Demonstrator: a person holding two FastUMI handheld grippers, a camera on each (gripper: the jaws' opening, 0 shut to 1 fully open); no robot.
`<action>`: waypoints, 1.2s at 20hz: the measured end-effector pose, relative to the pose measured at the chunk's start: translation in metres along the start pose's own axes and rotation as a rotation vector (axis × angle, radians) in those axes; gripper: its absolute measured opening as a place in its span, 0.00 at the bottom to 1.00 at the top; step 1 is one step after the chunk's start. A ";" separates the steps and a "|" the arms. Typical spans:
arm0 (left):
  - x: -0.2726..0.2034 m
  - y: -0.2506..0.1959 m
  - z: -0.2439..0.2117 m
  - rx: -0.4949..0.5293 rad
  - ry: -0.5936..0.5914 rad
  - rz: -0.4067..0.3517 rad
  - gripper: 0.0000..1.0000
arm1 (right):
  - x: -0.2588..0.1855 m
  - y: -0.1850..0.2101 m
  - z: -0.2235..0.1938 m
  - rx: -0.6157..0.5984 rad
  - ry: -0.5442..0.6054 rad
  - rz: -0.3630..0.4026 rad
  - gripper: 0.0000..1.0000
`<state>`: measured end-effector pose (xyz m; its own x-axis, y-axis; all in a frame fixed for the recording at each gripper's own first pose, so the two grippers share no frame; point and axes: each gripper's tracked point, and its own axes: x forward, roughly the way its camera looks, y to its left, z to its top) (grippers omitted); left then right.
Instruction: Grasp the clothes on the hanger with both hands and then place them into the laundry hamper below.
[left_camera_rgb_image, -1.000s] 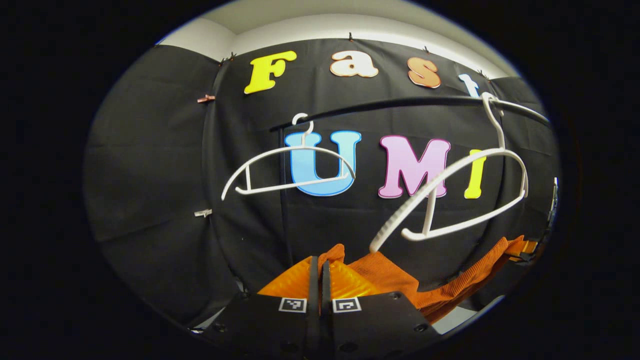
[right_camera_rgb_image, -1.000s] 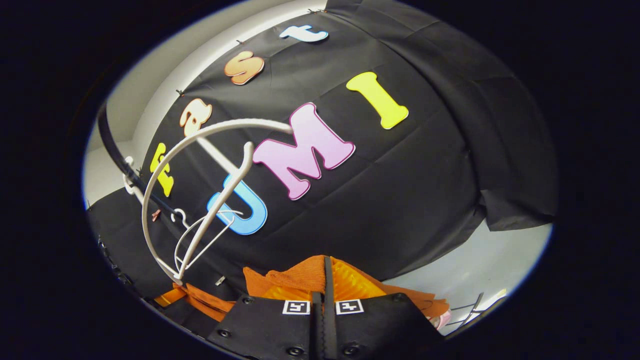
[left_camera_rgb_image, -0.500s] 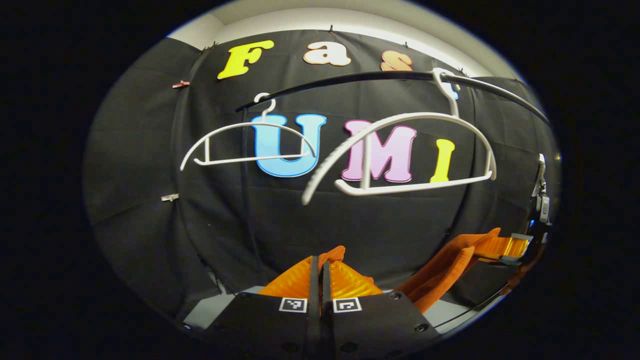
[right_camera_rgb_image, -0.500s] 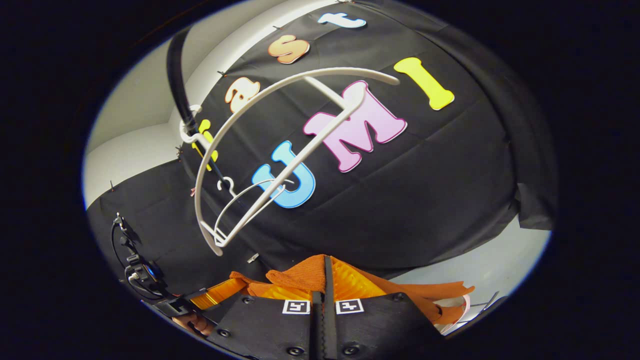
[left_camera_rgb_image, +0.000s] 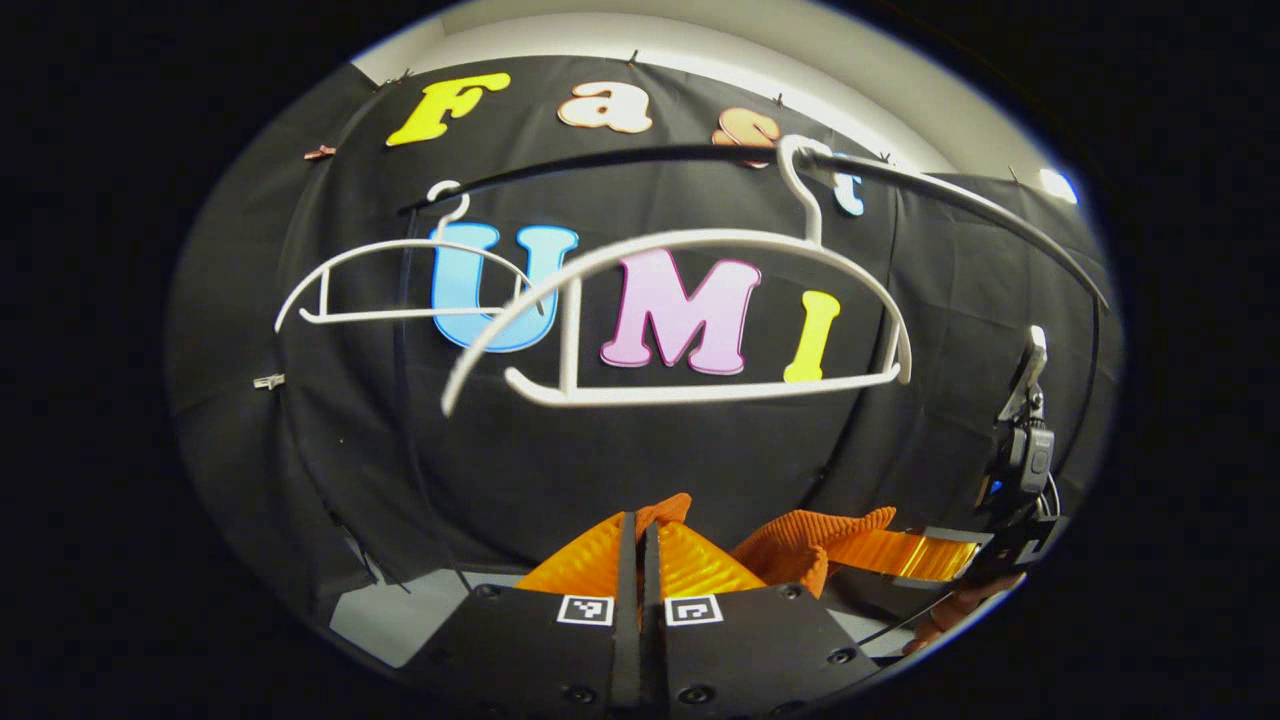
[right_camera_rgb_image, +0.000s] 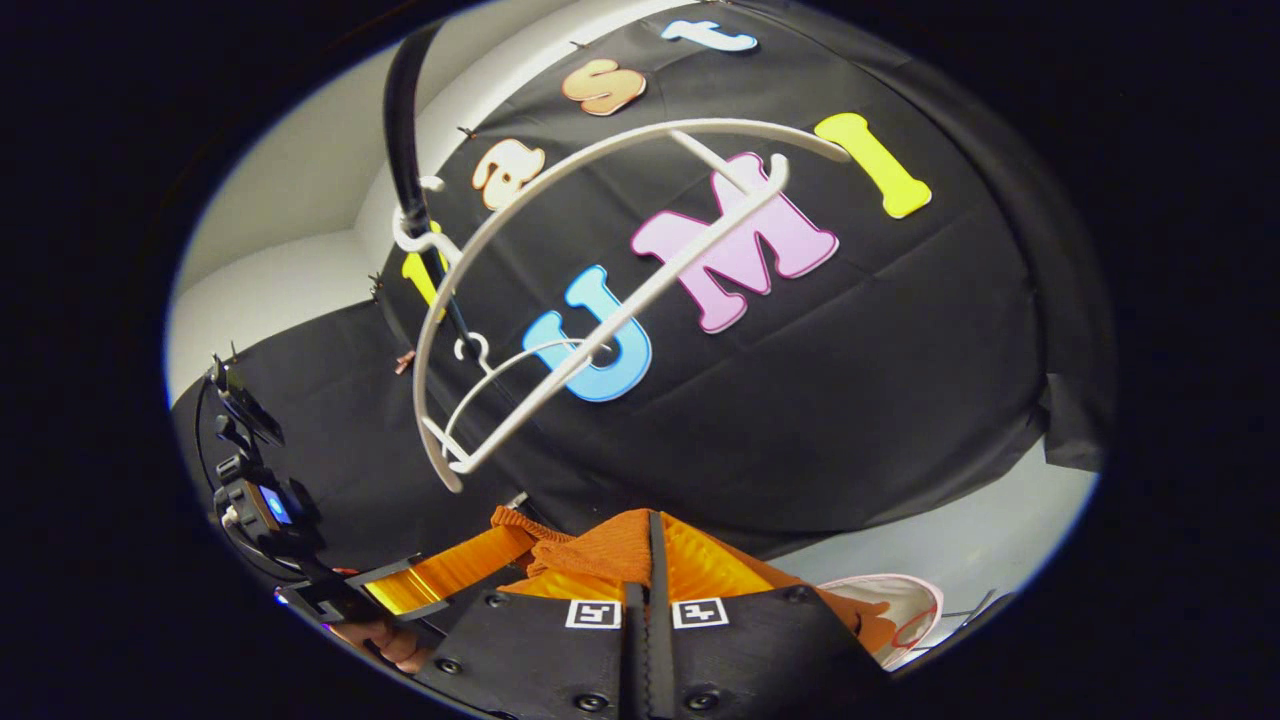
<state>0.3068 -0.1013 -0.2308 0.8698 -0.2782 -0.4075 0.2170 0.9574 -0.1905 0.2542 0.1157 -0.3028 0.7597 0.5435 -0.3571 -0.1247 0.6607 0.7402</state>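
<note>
- Over the last second the orange garment (left_camera_rgb_image: 800, 545) has come fully off the nearer white hanger (left_camera_rgb_image: 700, 320), which now hangs bare from the black rail (left_camera_rgb_image: 640, 160); a second later than before, the hanger has swung back to hang level rather than tilted.
- The left tool (left_camera_rgb_image: 640, 545) stays pinched shut on a fold of the orange cloth, its two fingers pressed together with fabric poking up between them.
- The right tool (right_camera_rgb_image: 650, 560) is likewise clamped on the garment, cloth bunched on both sides of its closed fingers.
- In the left gripper view the right tool (left_camera_rgb_image: 935, 555) has drawn closer, so the cloth between the two sags in a short bunch instead of a long stretch.
- My reading: the removal step is done and the lowering toward the hamper is what remains.
- A pale rounded rim (right_camera_rgb_image: 900, 610) sits low in the right gripper view, likely the laundry hamper, though too little shows to be sure.
- A second bare hanger (left_camera_rgb_image: 400, 285) hangs farther along the rail.
- No worktop is visible; a pale floor (right_camera_rgb_image: 980, 540) lies below the black cloth wall (left_camera_rgb_image: 350, 420), with white wall above it.
</note>
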 end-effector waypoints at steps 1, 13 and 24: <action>0.006 -0.001 -0.015 0.009 0.026 -0.007 0.03 | 0.002 -0.012 -0.009 -0.014 0.022 -0.029 0.04; 0.062 0.044 -0.206 0.101 0.374 0.137 0.05 | 0.009 -0.147 -0.119 -0.286 0.316 -0.344 0.09; 0.048 0.069 -0.204 0.107 0.369 0.236 0.88 | -0.003 -0.168 -0.104 -0.385 0.302 -0.497 0.98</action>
<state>0.2731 -0.0649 -0.4461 0.6893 -0.0417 -0.7233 0.0934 0.9951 0.0317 0.2059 0.0568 -0.4855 0.5816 0.2124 -0.7853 -0.0684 0.9747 0.2130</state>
